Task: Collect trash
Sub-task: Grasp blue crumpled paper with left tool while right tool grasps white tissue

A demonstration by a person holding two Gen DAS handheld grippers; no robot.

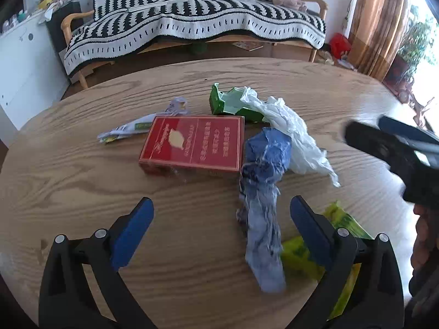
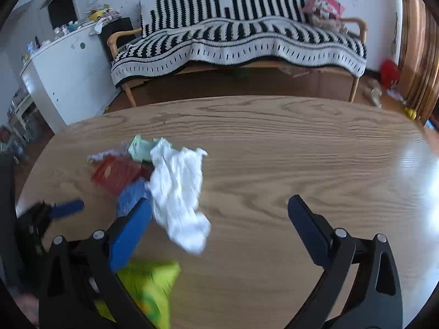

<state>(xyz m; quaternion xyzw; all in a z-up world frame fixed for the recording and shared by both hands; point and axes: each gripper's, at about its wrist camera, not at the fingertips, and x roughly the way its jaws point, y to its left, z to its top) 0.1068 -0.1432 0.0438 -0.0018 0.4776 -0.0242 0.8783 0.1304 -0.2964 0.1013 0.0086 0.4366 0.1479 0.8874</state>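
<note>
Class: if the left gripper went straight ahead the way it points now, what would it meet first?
Probably the crumpled blue wrapper, lying between the open left gripper fingers toward the right; depth is uncertain.

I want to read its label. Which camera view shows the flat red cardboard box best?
The left wrist view: the flat red cardboard box lies sharp and unobstructed, its printed top facing up. In the right wrist view it is small, blurred, partly covered.

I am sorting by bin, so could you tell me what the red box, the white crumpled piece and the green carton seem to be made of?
Red box: probably printed card under clear film, which glints loosely at its near edge. White piece: thin plastic or tissue, finely creased, slightly translucent. Green carton: coated card, torn open, pale inside.
</note>
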